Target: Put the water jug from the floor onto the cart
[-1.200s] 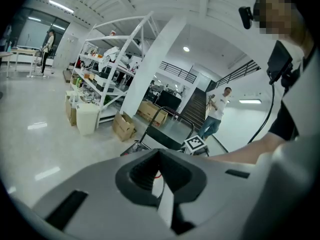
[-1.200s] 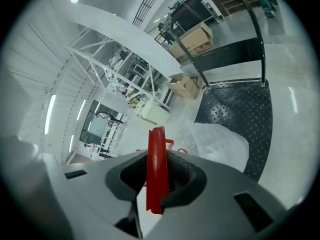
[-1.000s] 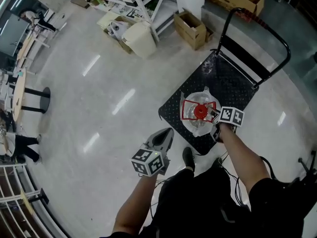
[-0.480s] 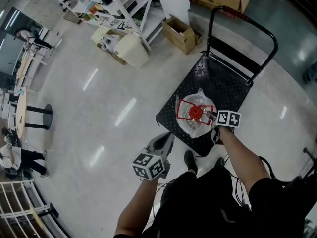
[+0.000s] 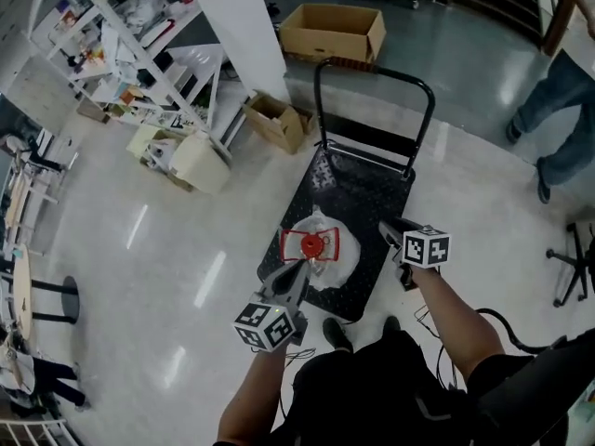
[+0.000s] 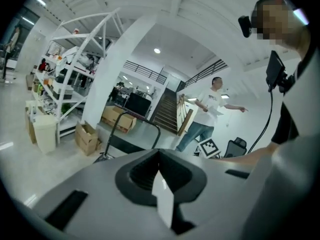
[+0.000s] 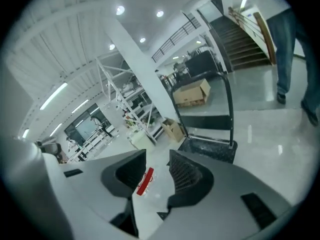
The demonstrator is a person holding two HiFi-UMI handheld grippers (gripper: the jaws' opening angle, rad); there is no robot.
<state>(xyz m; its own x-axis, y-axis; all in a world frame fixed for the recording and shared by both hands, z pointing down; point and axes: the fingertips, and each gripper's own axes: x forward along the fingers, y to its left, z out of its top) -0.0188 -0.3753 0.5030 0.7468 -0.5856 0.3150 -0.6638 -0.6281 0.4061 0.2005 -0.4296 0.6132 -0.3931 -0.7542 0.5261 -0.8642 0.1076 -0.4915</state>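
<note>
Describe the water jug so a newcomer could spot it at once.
Find the black flat cart with the hooped push handle. On its near end sits the water jug: clear plastic with a red cap and red handle, unlike the brown cardboard boxes beyond.

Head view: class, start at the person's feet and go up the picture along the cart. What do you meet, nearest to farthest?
shoe → water jug → cart handle → open cardboard box
</note>
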